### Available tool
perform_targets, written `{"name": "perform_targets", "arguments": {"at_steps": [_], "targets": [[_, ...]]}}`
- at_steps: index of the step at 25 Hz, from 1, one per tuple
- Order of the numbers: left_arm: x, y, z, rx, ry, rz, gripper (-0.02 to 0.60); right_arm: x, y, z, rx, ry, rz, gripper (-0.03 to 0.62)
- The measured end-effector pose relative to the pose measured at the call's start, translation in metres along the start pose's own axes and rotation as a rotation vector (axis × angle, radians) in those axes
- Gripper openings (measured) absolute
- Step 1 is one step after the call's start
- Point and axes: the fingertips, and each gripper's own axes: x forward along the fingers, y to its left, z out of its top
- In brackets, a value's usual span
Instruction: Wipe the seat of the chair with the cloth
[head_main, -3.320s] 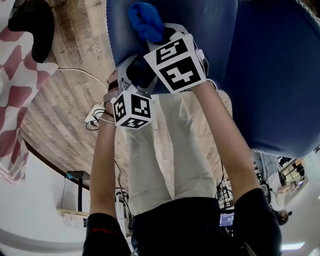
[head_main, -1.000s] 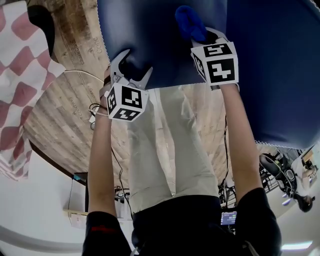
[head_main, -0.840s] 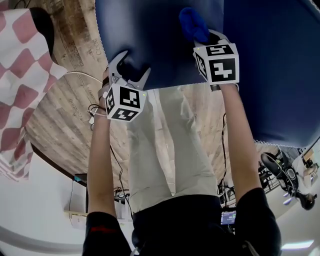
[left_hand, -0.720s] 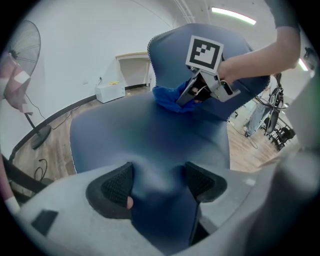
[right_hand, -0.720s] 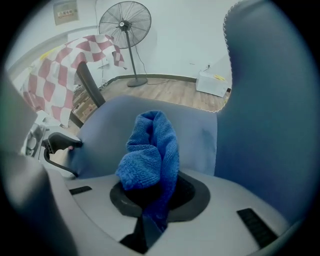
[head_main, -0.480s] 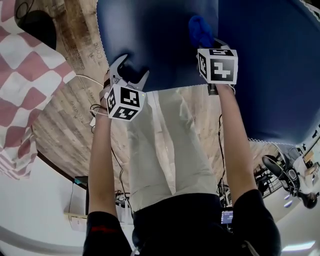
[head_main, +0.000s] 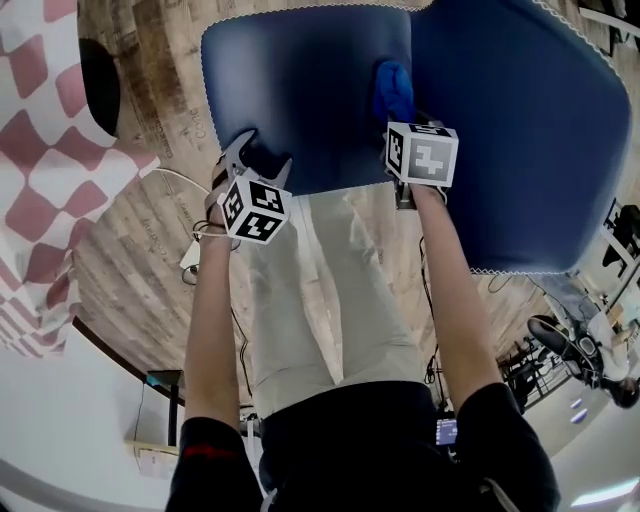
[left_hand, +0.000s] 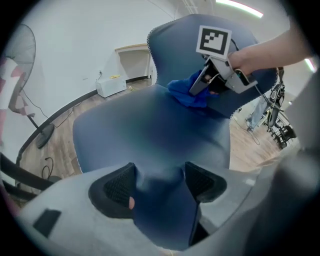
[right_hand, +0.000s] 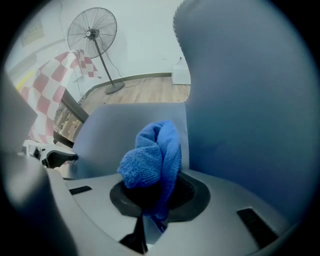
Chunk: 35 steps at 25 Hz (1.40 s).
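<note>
Head view showed your right gripper (head_main: 402, 118) clenched on the bunched blue cloth (head_main: 391, 86), which lay on the seat (head_main: 300, 90) just ahead of its jaws, close beside the backrest (head_main: 510, 130). Your left gripper (head_main: 262, 160) clamped the seat's front edge, well to the cloth's left; bare seat stretched between the 2, with nothing standing in the way.

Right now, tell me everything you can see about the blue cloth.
The cloth is bright blue with a fine looped, towel-like weave. It is bunched into a rounded lump, not spread flat. The right gripper is shut on it: most of the wad bulges out past the jaws, and a narrow fold hangs down between them. It sits low over the dark blue seat, toward the back, close to the backrest, and seems to press on the seat.
</note>
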Motion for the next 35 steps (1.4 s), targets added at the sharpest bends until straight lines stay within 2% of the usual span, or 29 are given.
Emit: {"name": "perform_targets", "arguments": {"at_steps": [3, 6, 7, 13, 19, 28, 31, 35], "targets": [[-0.018, 0.003, 0.006, -0.013, 0.008, 0.021, 0.308, -0.019, 0.014, 0.000, -0.007, -0.021, 0.041, 0.051], [-0.050, 0.015, 0.020, -0.079, -0.028, 0.074, 0.175, -0.039, 0.026, 0.001, 0.016, -0.055, 0.063, 0.051], [-0.062, 0.019, 0.026, -0.102, -0.043, 0.093, 0.149, -0.049, 0.029, 0.005, 0.022, -0.064, 0.065, 0.051], [-0.138, 0.045, 0.080, -0.198, -0.155, 0.187, 0.057, -0.114, 0.051, 0.041, 0.006, -0.149, 0.095, 0.051], [-0.224, 0.056, 0.132, -0.256, -0.259, 0.215, 0.029, -0.189, 0.066, 0.077, -0.024, -0.244, 0.118, 0.051], [-0.360, 0.065, 0.222, -0.152, -0.444, 0.314, 0.023, -0.319, 0.089, 0.157, -0.111, -0.463, 0.138, 0.051], [-0.408, 0.062, 0.248, -0.151, -0.516, 0.345, 0.023, -0.370, 0.098, 0.179, -0.117, -0.551, 0.150, 0.051], [-0.468, 0.065, 0.277, -0.189, -0.635, 0.357, 0.023, -0.428, 0.104, 0.208, -0.103, -0.669, 0.166, 0.051]]}}
